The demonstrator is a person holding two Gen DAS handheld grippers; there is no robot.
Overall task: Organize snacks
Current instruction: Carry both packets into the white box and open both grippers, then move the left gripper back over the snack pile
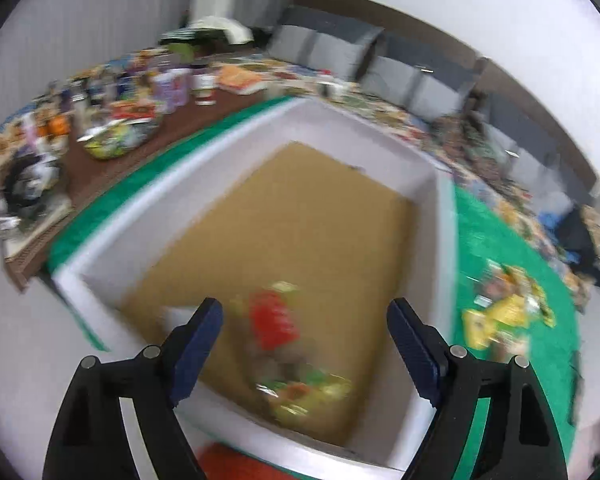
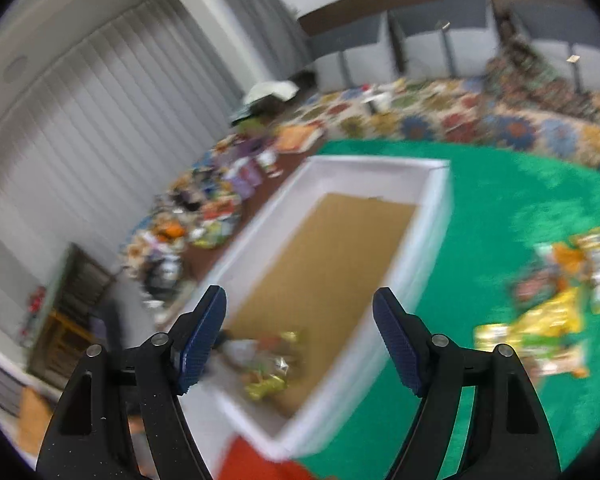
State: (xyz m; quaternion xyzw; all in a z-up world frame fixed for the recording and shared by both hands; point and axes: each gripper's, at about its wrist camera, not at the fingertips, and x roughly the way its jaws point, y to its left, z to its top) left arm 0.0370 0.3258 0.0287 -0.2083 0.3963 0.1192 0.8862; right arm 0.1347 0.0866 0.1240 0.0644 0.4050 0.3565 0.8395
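Nearest to me, my left gripper (image 1: pixel 304 316) has its jaws spread wide with nothing between the pads; it hangs above the near end of the white box (image 1: pixel 444 208), angled down into it. My right gripper (image 2: pixel 300 308) is likewise wide apart and empty, pointed down over the same near end. I judge both sit here because the box is the collecting place and this end is where packets get dropped.

Just below the fingers, on the box's brown cardboard floor (image 1: pixel 308 216), lies a small cluster of snack packets (image 1: pixel 288 356), one red, the others green and yellow; blur hides any print. They crowd the near end, leaving most of the floor bare for more.

Further out, to the right of the box on the green cloth (image 2: pixel 500 184) covering the worktop, a loose pile of snacks (image 2: pixel 548 304) waits, yellow and green bags overlapping. I take that pile as the remaining work.

Beyond the box on its left side, jars and packets (image 1: pixel 140 92) stand along a brown surface, and a flowered covering (image 2: pixel 460 120) spreads behind.
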